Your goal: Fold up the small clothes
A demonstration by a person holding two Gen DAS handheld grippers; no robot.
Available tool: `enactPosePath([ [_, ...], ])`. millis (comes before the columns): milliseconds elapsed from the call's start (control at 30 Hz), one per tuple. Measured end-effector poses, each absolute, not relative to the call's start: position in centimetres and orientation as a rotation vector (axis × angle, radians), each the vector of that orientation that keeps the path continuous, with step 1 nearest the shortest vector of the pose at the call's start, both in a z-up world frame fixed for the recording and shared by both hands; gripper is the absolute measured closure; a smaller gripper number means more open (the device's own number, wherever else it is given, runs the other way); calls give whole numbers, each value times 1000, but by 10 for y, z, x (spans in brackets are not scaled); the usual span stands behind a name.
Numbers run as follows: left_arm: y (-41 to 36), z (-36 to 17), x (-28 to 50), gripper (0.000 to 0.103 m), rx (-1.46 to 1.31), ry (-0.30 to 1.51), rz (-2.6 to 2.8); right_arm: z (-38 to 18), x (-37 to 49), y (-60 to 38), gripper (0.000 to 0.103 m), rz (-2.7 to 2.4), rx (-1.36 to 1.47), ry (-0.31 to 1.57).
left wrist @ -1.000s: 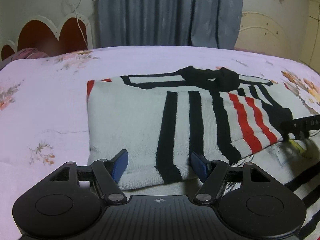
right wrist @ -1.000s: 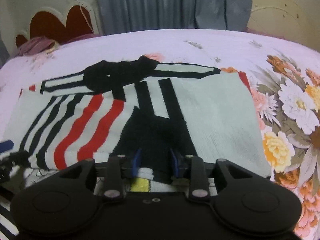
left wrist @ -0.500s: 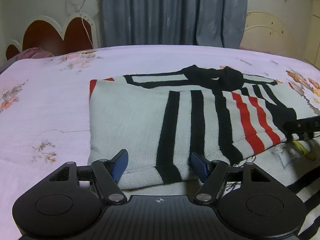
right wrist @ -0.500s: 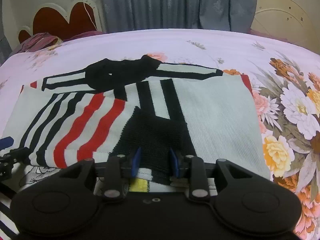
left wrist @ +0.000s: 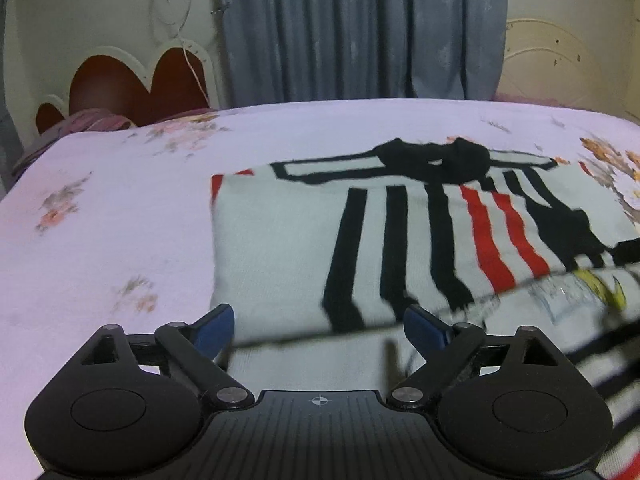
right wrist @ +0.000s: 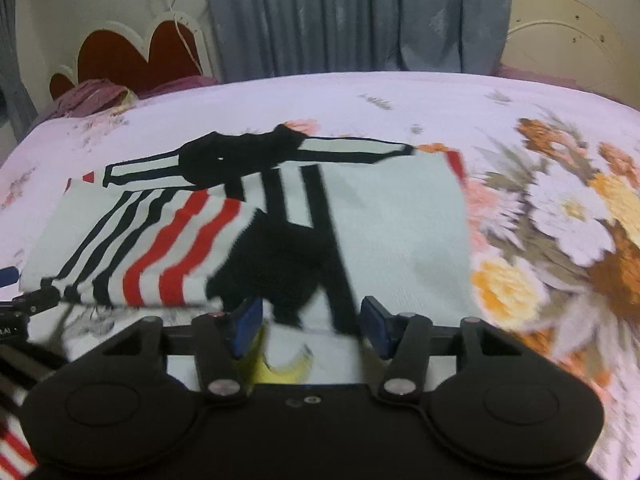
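You have the bed (left wrist: 120,200) filling both views, its pale floral sheet running back to the grey curtain (left wrist: 360,28) at twelve o'clock and the heart-shaped headboard (left wrist: 136,80) at ten o'clock. On it lies the striped sweater (left wrist: 280,248), the task's garment, flat across the middle of the bed, with both sleeves turned in over the body and the black collar at twelve o'clock. Its near hem edge looks turned up over itself, with a printed layer showing underneath at five o'clock in the left wrist view.

Your left gripper (left wrist: 318,326) sits at six o'clock over the near left part of the sweater, its jaws opening wide with the folded edge lying between them but not pinched. Your right gripper (right wrist: 310,326) sits at six o'clock over the black cuff area, its jaws also opening, and the blue pads (right wrist: 248,320) stand clear of the cloth, gripping nothing.

You seem to be at the release that ends one fold. Judging by how it lies, the next move calls for lifting both tongs clear without dragging the knit, then taking the near edge again to fold it toward the collar
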State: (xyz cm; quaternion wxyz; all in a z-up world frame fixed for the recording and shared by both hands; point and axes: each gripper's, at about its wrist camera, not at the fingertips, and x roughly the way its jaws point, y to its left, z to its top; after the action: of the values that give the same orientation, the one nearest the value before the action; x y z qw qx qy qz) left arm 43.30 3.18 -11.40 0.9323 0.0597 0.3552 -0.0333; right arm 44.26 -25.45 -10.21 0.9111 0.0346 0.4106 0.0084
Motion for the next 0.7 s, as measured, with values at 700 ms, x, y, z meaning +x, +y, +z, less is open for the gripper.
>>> enactPosePath([
  [700, 100, -139, 234, 35, -218, 866, -151, -131, 236, -355, 58, 83, 503, 918],
])
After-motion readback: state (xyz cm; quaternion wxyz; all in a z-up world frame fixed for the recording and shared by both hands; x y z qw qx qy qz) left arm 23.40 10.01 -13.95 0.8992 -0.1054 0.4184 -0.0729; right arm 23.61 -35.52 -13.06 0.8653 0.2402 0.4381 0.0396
